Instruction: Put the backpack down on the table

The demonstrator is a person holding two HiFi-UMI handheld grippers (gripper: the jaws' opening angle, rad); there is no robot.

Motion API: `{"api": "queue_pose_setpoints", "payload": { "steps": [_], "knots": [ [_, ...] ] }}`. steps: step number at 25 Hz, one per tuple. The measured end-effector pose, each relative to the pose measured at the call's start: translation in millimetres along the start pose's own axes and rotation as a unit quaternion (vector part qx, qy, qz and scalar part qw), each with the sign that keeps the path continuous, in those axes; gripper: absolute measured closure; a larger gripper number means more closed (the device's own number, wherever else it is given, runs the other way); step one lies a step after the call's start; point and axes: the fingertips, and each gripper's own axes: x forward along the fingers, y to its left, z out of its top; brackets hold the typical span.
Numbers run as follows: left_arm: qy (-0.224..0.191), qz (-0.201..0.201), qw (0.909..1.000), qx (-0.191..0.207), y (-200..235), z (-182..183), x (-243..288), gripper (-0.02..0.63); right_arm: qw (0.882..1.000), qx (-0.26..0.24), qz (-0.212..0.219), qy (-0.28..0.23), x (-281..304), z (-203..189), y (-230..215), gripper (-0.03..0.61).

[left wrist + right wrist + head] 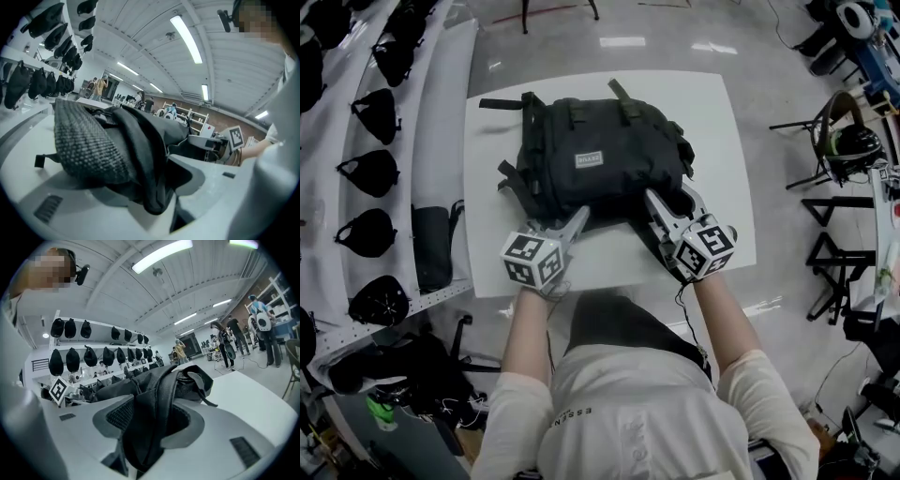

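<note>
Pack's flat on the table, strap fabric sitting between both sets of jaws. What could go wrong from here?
1. A strap of the backpack lies between the open jaws of the right gripper. Pulling straight back could snag it and drag the pack toward the near edge of the table.
2. The left gripper has padded fabric draped across one jaw, so the same catch is likely there.
3. If only one side snags, the pack may twist.
</note>
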Motion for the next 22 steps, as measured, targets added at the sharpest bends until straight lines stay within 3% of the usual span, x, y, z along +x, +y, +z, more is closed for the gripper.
{"api": "queue_pose_setpoints", "payload": {
  "steps": [8,12,18,22],
  "knots": [
    [-0.019,0.001,0.9992,0.036,-7.6,-20.7,-7.5,0.394,1.0,-0.012,-0.006,0.021,-16.6,-25.7,-1.1,0.382],
    [-0.017,0.013,0.9996,0.018,-9.3,-24.0,-10.6,0.369,0.999,-0.026,-0.02,0.033,-23.6,-31.9,-3.5,0.377],
    [-0.009,0.032,0.9992,-0.024,-10.2,-34.4,-25.5,0.354,0.998,-0.04,-0.038,0.008,-41.2,-16.6,-6.3,0.35],
    [-0.016,0.056,0.9982,-0.008,-15.4,-35.7,-48.1,0.354,0.998,-0.048,-0.048,-0.002,-54.7,-9.0,-0.2,0.35]
  ]
}}
